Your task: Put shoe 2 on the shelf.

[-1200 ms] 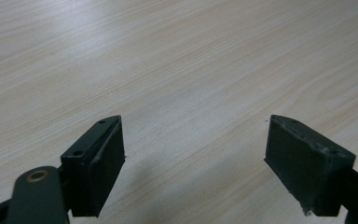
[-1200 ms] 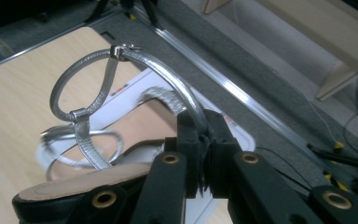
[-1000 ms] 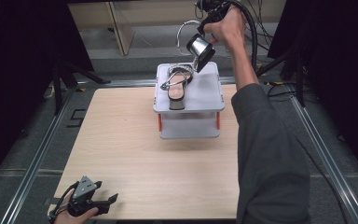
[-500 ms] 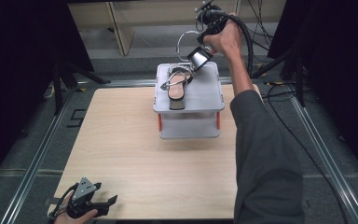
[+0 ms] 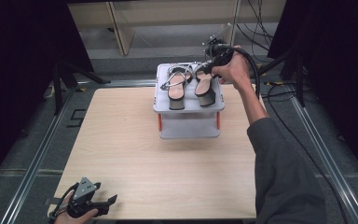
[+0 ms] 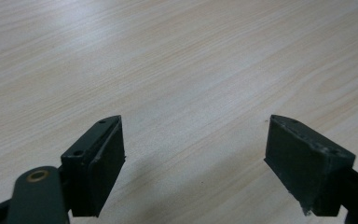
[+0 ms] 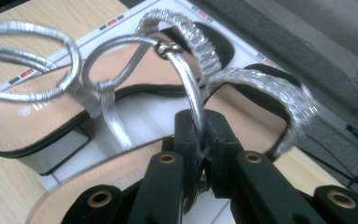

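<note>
Right gripper (image 5: 210,69) remains clenched on the second sandal's (image 5: 205,84) silver strap; the sandal now rests beside the first sandal (image 5: 176,88) on the white stand (image 5: 189,125); release follows; left gripper (image 5: 103,205) idles, jaws apart, over the counter (image 5: 135,154).

near sandal (image 7: 88,196) cut off by bottom edge; strap (image 7: 193,100) partly hidden between jaws.

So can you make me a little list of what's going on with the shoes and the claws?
Work in hand: putting a pair of sandals on a white stand
Left sandal: on the stand's top, nothing touching it
Right sandal: beside it on the top, silver strap pinched
Right claw: shut on that strap
Left claw: open, holding nothing, low over the wooden table at its near left corner
</note>
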